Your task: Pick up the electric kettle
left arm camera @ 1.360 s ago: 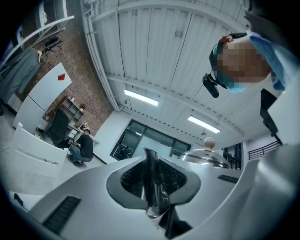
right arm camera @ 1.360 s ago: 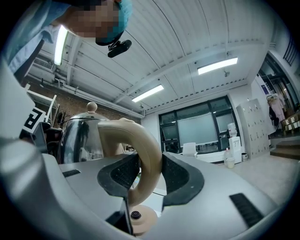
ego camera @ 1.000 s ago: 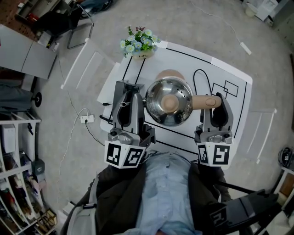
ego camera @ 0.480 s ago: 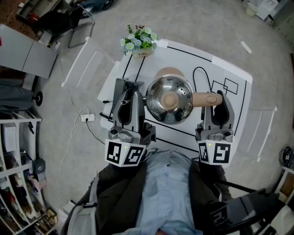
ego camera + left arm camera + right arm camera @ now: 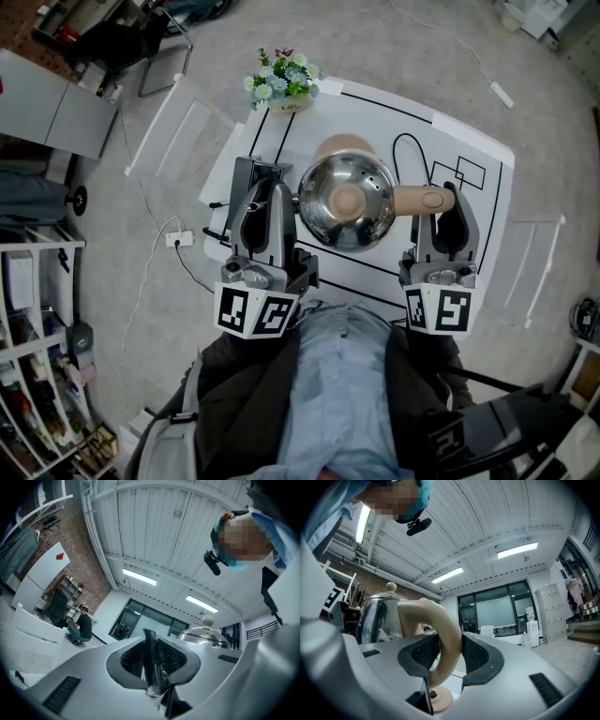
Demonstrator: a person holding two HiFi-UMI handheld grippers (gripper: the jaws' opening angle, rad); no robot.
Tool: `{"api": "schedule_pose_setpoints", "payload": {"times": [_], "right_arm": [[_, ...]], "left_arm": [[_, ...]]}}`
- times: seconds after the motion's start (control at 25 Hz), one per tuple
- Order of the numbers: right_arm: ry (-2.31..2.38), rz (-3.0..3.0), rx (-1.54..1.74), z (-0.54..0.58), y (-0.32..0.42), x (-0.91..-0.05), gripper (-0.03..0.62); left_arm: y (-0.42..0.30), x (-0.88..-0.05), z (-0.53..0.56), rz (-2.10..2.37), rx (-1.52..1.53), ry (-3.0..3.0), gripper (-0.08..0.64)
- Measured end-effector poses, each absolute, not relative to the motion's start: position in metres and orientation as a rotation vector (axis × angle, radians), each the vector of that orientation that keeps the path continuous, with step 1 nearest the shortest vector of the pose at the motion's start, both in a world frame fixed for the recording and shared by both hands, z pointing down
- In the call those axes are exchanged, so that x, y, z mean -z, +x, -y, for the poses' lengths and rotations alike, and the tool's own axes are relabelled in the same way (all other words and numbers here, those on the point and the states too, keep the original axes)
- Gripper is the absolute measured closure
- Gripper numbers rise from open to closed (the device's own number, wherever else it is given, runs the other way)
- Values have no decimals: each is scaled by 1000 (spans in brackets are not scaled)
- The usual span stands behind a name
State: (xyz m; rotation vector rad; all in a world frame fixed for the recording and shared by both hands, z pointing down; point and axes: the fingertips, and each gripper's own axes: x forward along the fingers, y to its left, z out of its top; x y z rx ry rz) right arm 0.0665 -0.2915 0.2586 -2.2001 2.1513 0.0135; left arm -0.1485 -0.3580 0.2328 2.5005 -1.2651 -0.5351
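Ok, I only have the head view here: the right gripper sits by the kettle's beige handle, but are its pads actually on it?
Observer: Yes. In the right gripper view, the right gripper is clamped on the electric kettle's handle, with a pad on each side.
Operator: And the left one, what's it got?
Observer: The left gripper is closed on the thin steel spout.
Operator: Is the kettle off its base?
Observer: It looks so. The base lies bare under the handle, with its centre contact showing.
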Motion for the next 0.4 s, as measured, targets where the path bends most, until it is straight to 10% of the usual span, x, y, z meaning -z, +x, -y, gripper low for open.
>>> {"api": "schedule_pose_setpoints", "payload": {"times": [0.4], "right_arm": [[-2207,-2157,2,301,62,-256,440]], "left_arm": [[-153,-229,368,1264,527,2496,492]]}}
